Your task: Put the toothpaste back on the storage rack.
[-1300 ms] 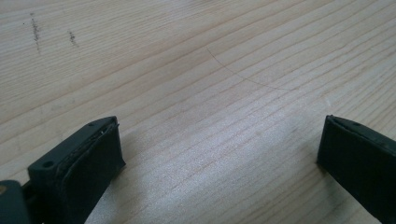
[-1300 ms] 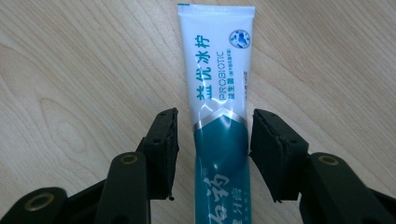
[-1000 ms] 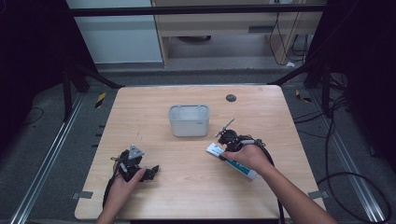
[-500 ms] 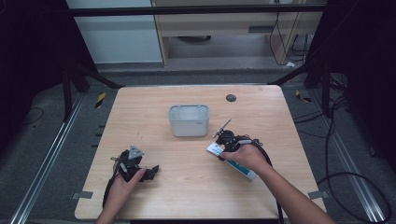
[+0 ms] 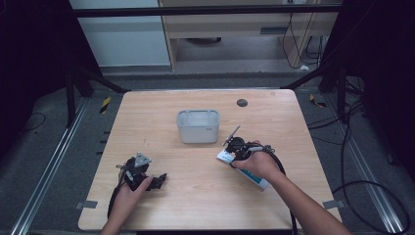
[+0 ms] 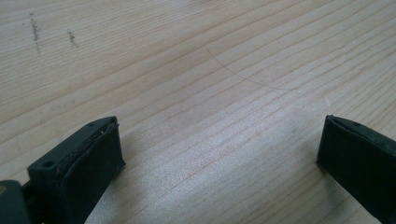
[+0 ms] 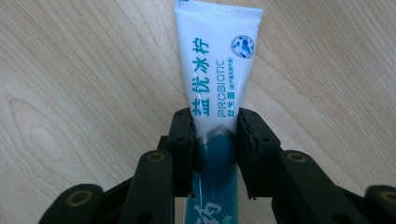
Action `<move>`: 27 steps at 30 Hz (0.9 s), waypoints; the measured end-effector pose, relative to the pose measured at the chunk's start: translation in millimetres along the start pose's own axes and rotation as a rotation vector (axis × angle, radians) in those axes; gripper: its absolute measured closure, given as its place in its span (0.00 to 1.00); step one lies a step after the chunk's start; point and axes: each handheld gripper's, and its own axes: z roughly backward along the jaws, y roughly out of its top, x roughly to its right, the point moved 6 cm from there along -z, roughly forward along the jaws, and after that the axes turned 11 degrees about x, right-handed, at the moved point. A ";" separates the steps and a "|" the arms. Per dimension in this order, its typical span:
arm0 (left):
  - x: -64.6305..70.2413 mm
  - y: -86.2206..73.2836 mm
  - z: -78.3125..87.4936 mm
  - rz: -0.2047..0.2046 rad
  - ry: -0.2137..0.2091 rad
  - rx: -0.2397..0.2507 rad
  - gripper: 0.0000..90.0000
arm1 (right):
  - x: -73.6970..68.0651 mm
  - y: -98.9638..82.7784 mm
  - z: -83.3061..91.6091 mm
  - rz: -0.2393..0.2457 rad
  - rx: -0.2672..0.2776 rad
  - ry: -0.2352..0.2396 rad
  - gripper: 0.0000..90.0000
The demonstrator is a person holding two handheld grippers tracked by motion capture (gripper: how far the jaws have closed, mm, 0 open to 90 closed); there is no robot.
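A white and teal toothpaste tube (image 7: pixel 217 70) lies flat on the wooden table (image 5: pixel 161 112), right of centre. My right gripper (image 7: pixel 215 126) has just been closing its jaws, and both pads now press on the tube's sides near its middle. From above, the right gripper (image 5: pixel 234 147) sits over the tube (image 5: pixel 224 156), just right of the grey container. My left gripper (image 5: pixel 157 180) rests on the table at the front left. Its jaws (image 6: pixel 219 149) stand wide open over bare wood.
A grey rectangular container (image 5: pixel 197 126) stands at the table's centre, a little behind the right gripper. A small black round disc (image 5: pixel 242 103) lies near the far edge. Cables trail from both grippers toward the front edge.
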 end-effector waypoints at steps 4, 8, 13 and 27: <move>0.0 0.0 0.0 0.000 0.000 0.000 0.00 | -0.5 0.5 1.1 0.001 -0.007 0.003 0.80; 0.0 0.0 0.0 0.000 0.000 0.000 0.00 | 1.0 0.8 2.9 -0.004 0.005 0.008 0.84; -0.1 0.0 0.0 0.000 0.000 0.000 0.00 | 1.7 1.2 5.9 -0.008 0.017 0.005 0.87; 0.0 0.0 0.0 0.000 0.000 0.000 0.00 | 13.8 5.3 30.8 -0.038 0.064 0.001 0.88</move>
